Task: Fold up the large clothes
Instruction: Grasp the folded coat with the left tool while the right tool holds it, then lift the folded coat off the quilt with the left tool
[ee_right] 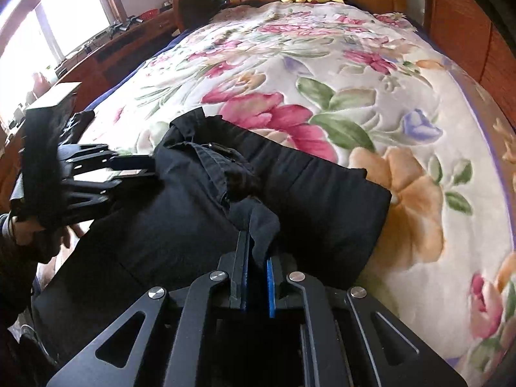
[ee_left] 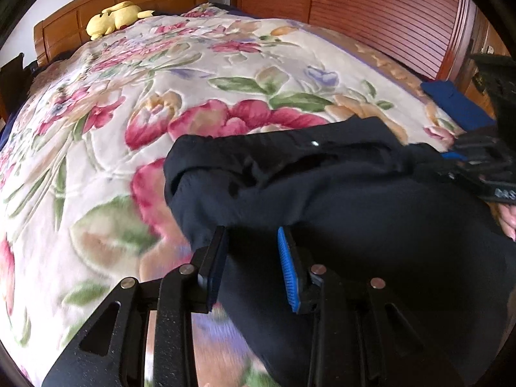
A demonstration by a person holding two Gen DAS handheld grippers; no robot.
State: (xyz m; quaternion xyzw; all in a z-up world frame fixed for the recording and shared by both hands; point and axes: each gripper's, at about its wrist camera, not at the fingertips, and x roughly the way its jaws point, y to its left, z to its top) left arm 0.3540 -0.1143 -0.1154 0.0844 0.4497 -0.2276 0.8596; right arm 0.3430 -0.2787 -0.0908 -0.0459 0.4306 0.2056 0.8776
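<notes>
Right wrist view: a thin fold of the dark garment [ee_right: 200, 213] is being pinched by the right tool [ee_right: 256, 242], risking slippage, while the left tool [ee_left: 253, 235] is being held spread.

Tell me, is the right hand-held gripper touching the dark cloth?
Touching. The right wrist view shows the right hand-held gripper pinching a fold of the dark cloth.
</notes>
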